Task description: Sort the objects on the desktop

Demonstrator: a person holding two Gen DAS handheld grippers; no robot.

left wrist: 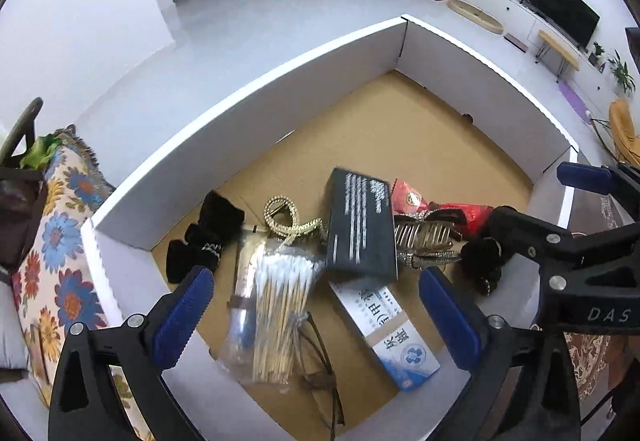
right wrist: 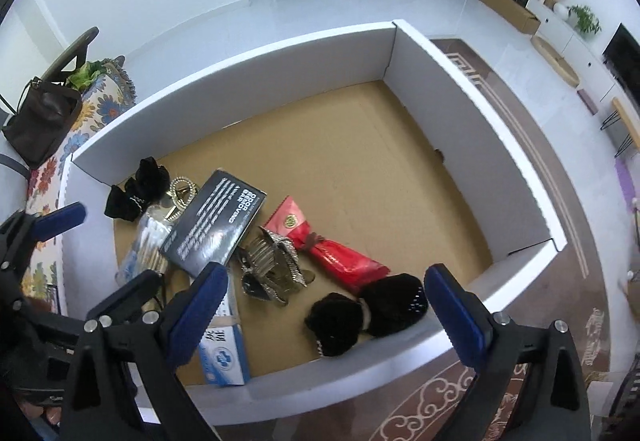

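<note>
Both grippers, left [left wrist: 316,317] and right [right wrist: 326,305], are hovering wide and empty; we are seeing the fluffy black hair scrunchie [right wrist: 364,315] between the right fingers [right wrist: 456,315].

The shallow cardboard tray [right wrist: 460,113] has white walls and a plain tan-brown floor. Between the left gripper's [left wrist: 316,309] blue ribbed pads [left wrist: 182,317] lies a clear bag of white-tipped, pale wooden cotton swabs [left wrist: 276,313]. Just beyond it sits a black rectangular box with white lettering [left wrist: 360,225], and beside that a white and blue carton [left wrist: 384,333]. A red foil packet with a gold emblem [right wrist: 336,245] lies ahead of the right gripper [right wrist: 324,305], whose pads [right wrist: 456,317] are blue too. Between those pads rests a black velvet bow with a white centre [right wrist: 368,313]. Off to the left gripper's left hangs a cream cloth patterned with blue and orange flowers [left wrist: 60,241].
</note>
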